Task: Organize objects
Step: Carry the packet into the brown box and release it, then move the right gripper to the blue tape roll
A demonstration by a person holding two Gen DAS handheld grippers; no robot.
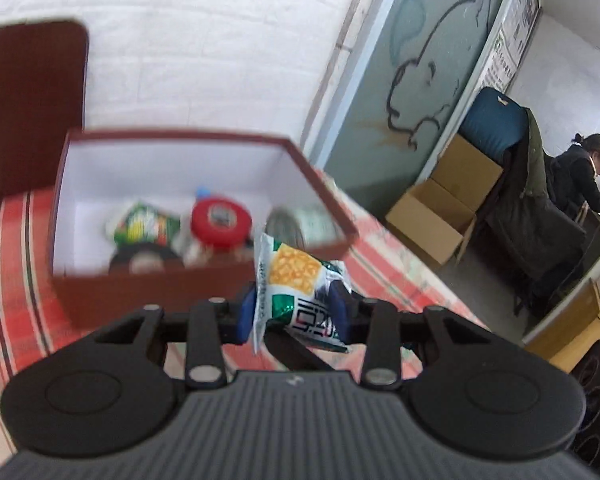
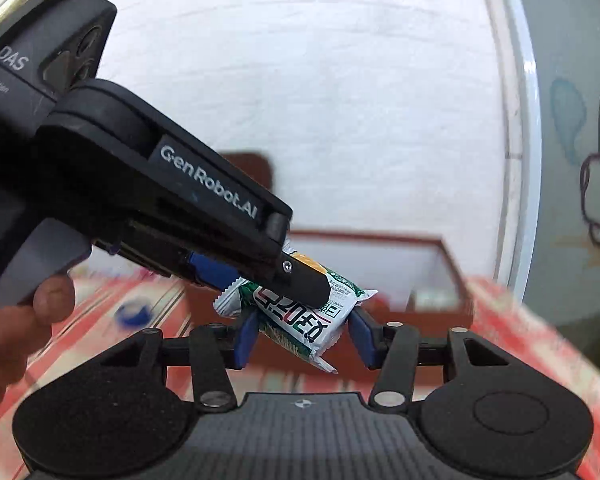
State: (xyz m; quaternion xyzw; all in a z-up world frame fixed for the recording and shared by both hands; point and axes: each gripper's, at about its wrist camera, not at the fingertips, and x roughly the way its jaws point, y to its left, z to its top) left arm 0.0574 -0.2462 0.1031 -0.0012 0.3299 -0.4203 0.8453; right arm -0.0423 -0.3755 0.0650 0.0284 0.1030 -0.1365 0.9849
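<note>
Left tool point(image 1: 296, 312) clamped on snack packet point(image 1: 296, 280), raised just before box near rim | right tool point(image 2: 300, 336) jaws spread either side of same packet point(image 2: 300, 316), pads seemingly not touching | red box point(image 1: 100, 280) on striped worktop point(image 1: 16, 280) holds red-lidded jar point(image 1: 220, 220), green packet point(image 1: 144, 226), blurry

The right gripper point(image 2: 302, 338) has its blue-padded fingers point(image 2: 245, 340) spread on either side of a white-and-green foil snack packet point(image 2: 300, 320), with a gap showing at each pad. The black left gripper point(image 2: 300, 280) reaches in from the upper left and clamps the packet's upper part. Behind stands an open dark-red cardboard box point(image 2: 428, 280) with white lining, on a red-and-white striped tablecloth point(image 2: 520, 340)
</note>
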